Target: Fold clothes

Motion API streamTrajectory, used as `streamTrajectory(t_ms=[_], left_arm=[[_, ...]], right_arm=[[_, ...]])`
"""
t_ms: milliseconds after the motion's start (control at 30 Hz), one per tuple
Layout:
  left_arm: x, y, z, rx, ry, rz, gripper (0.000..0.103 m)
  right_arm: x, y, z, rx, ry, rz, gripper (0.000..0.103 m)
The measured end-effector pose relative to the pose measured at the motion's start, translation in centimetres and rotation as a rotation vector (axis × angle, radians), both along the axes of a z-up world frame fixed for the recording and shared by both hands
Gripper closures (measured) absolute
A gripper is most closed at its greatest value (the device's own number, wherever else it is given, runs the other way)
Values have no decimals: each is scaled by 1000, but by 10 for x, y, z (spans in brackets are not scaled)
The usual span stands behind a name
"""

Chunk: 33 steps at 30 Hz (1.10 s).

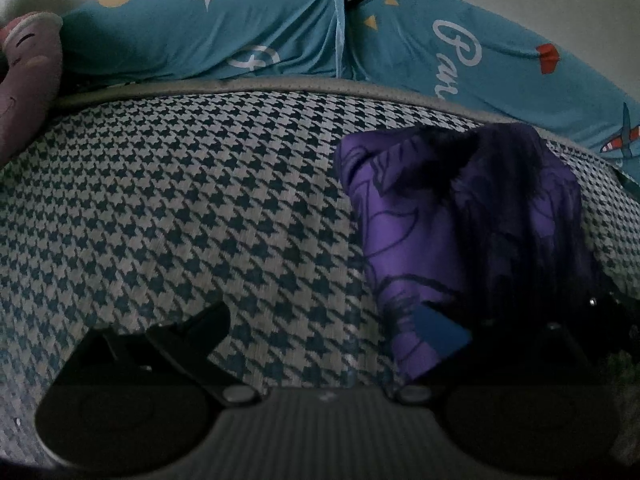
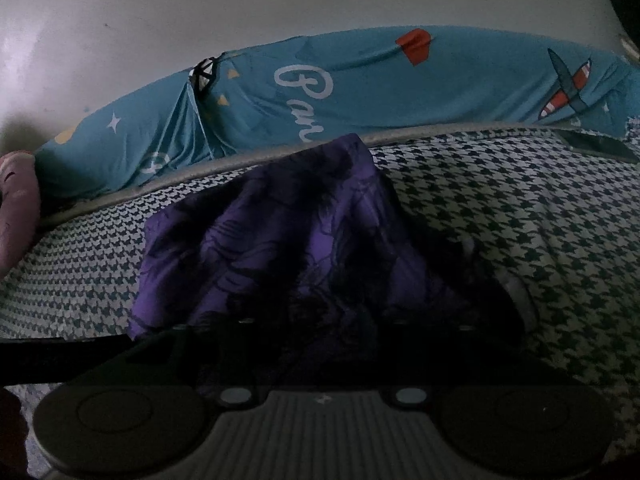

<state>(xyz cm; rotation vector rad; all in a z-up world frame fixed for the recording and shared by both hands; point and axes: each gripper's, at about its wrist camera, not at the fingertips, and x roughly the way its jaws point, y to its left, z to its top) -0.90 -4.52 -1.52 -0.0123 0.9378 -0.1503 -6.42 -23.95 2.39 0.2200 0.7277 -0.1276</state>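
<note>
On the houndstooth bed, the purple garment lies folded at two o'clock, seemingly nearly done; left tool gapes empty, right tool's grip unclear.

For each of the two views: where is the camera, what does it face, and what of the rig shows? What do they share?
Left wrist: on the left gripper, looking down over the houndstooth cover; jaws wide, purple garment at right.
Right wrist: on the right gripper, facing the garment; its dark fingers are hard to read.
Shared: garment, cover, teal printed sheet.
</note>
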Motion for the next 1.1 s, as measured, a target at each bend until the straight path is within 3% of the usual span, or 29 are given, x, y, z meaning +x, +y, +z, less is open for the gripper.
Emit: streamTrajectory(t_ms=[567,1100], left_arm=[[-6,-7,0,45,14,7,0],[-6,-9,-2,46,30,19,0]], right_arm=[[6,4,-4,-35,45,7,62],[10,2,-9,-9,83,7,60]])
